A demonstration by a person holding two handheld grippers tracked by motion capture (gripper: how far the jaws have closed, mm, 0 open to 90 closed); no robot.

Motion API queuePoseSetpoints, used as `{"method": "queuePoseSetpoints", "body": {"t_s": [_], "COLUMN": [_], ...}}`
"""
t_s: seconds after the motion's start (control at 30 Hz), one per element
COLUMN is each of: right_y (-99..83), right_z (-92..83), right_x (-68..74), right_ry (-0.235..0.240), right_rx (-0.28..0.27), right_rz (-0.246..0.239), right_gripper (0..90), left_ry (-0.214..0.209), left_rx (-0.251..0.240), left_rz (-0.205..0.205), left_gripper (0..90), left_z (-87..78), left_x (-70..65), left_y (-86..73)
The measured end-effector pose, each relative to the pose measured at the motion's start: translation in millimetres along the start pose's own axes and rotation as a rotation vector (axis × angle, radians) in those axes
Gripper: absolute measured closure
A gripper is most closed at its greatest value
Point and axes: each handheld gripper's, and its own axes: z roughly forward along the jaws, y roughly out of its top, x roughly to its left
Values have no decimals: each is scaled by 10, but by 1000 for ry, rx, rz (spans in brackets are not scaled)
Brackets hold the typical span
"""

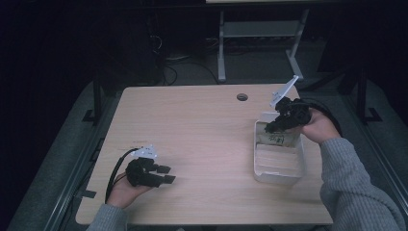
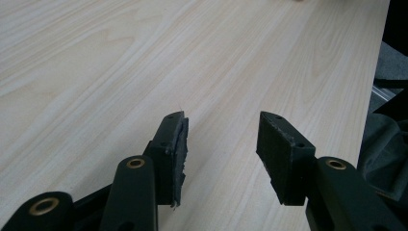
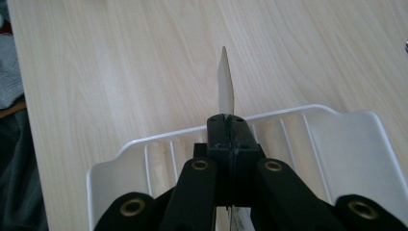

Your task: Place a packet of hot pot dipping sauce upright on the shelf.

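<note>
My right gripper (image 1: 270, 128) hovers over the far end of a white ribbed tray (image 1: 280, 177) at the table's right side. In the right gripper view its jaws are pressed together on a thin pale flat sheet (image 3: 225, 82), seen edge-on and sticking out past the right gripper (image 3: 226, 120) above the tray's (image 3: 337, 139) rim. From the high view, a dark-printed flat packet (image 1: 277, 138) sits at that end of the tray under the jaws. My left gripper (image 1: 168, 174) rests low near the table's front left, open. Bare wood lies between its pads (image 2: 284, 159) around the left gripper (image 2: 221, 139).
The light wooden table (image 1: 202, 125) has a round cable hole (image 1: 242, 97) near its far edge. Beyond the table stand a white desk frame (image 1: 221, 53) and cables on a dark floor. A grey sleeve (image 1: 356, 187) comes in at the bottom right.
</note>
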Motion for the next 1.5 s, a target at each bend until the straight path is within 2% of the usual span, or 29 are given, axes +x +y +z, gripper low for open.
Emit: {"method": "queuePoseSetpoints", "body": {"t_s": [0.37,0.53,0.77,0.93,1.27,1.5], "right_y": [-27,-12,58,125,254,356], "right_z": [-14,-9,-24,-49,-94,-75], "right_x": [28,30,53,83,172,288], "right_ry": [44,27,34,10,-1,-6], "right_rx": [-1,-12,-51,-71,-120,-126], "right_rz": [-11,-2,5,4,-17,-50], "right_gripper": [892,855,775,706,654,613], "left_ry": [-1,1,3,3,3,4], "left_rx": [1,0,-1,-4,-5,-7], "left_rz": [1,-1,-3,-3,-1,-2], "left_gripper": [530,527,526,524,518,513], "left_z": [1,-8,-10,-14,-25,-33], "left_x": [-1,7,12,12,14,10], "left_y": [3,1,-1,-2,-1,-2]}}
